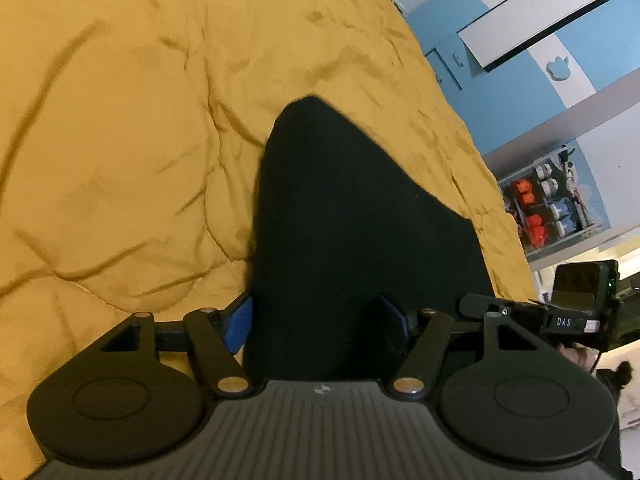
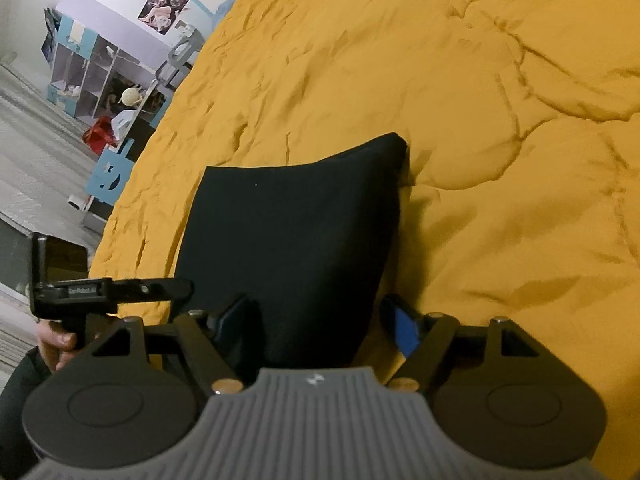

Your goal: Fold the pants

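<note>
mostly yellow quilt [image 1: 120,140] around pants [image 1: 340,220]

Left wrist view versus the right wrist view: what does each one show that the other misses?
Only the left wrist view shows the blue wardrobe and the right gripper from the side. Only the right wrist view shows the cubby shelf and the left gripper from the side. Both show the black pants on the yellow quilt, between open fingers.

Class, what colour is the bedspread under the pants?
Mustard yellow, with quilted creases; the bedspread shows best in the right wrist view.
</note>
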{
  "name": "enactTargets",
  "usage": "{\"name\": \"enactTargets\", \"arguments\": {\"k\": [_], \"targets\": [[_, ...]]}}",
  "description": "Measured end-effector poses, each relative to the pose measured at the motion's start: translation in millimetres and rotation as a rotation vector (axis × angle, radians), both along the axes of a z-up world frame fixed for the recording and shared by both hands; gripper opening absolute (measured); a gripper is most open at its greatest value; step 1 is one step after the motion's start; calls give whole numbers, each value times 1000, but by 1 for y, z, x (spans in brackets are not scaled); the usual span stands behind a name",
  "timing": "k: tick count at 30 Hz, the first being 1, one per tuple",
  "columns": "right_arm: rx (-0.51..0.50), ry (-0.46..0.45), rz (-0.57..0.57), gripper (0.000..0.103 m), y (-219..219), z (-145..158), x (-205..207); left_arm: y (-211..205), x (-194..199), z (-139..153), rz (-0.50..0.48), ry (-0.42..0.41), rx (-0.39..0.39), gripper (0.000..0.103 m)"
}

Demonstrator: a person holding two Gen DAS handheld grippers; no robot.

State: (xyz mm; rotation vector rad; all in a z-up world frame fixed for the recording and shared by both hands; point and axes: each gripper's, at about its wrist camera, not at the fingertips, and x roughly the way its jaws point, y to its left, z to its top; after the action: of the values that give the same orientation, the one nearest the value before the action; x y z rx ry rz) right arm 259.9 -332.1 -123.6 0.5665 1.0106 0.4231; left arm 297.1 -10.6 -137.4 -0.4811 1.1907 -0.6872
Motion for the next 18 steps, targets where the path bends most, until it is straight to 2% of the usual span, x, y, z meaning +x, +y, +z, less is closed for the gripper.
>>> {"name": "enactTargets", "arguments": {"k": [3,8,13,14,17,18], "targets": [[29,8,16,74,3,-8,7,0,5,-15,-8,35,-74,87],[126,25,35,75,6,-27,18,5,15,-35,33,92,-215,90],[226,32,43,60,15,-36,27,5,17,-40,56,99,-260,90],[240,35,42,54,18,-38,28,4,16,-39,56,94,-266,88],[270,43,37,41,21,-40,28,6,12,-37,59,83,-250,63],[269,40,32,38,22,-40,27,8,12,-37,65,95,-262,51]]}}
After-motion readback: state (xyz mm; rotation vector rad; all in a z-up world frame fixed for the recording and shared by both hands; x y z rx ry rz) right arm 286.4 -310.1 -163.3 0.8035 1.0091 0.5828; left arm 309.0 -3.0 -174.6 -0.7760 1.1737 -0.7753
